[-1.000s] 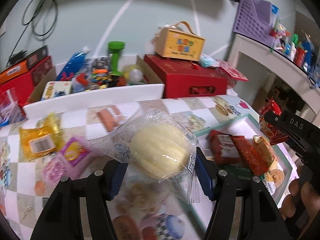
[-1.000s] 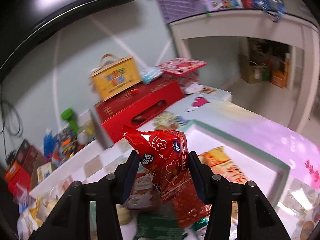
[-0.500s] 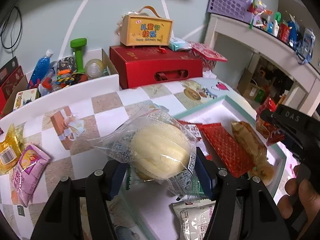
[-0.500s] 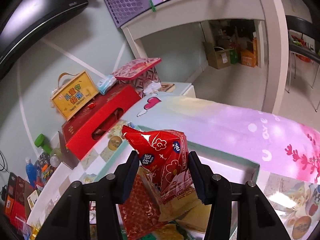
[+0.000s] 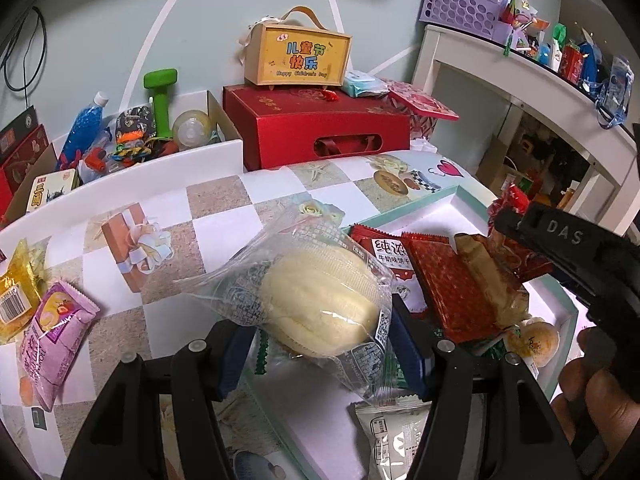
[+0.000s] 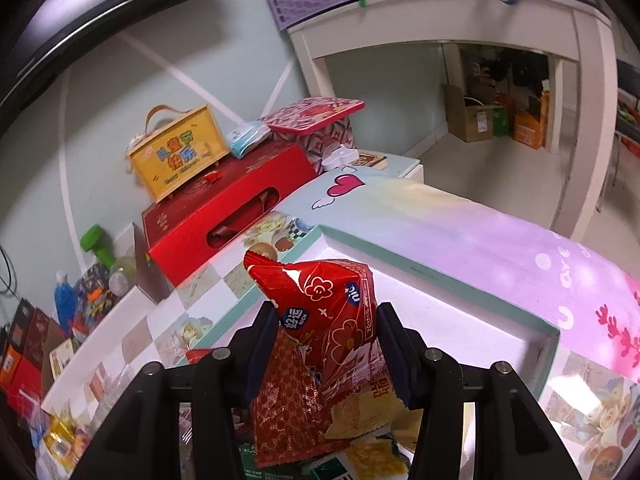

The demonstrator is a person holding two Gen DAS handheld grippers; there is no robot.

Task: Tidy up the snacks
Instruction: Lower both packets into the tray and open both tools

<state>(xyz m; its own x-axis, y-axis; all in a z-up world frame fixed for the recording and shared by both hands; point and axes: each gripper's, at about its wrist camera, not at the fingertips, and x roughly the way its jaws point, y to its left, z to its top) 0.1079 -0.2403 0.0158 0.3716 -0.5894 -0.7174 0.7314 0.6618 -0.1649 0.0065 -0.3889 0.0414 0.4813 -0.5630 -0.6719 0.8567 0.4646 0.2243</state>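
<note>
My left gripper (image 5: 320, 350) is shut on a clear bag with a pale yellow bun (image 5: 316, 300), held over the near left corner of the teal-rimmed white box (image 5: 444, 196). Several snack packs lie in that box, among them a red patterned pack (image 5: 452, 292) and a white pack (image 5: 392, 436). My right gripper (image 6: 326, 344) is shut on a red snack bag with white flowers (image 6: 332, 312), above the same box (image 6: 440, 272) and its red pack (image 6: 292, 404). The right gripper also shows at the right edge of the left wrist view, with a hand (image 5: 596, 404) under it.
A purple snack pack (image 5: 52, 340) and a yellow one (image 5: 16, 300) lie on the checked tablecloth at left. Behind stand a red gift box (image 5: 320, 124), a yellow handled box (image 5: 300, 56) and a white bin of toys (image 5: 120, 136). A pink floral cloth (image 6: 520, 256) covers the table beyond the box.
My left gripper carried the bun bag rightward, from over the tablecloth to over the box corner. The right gripper with the red bag sank a little toward the box.
</note>
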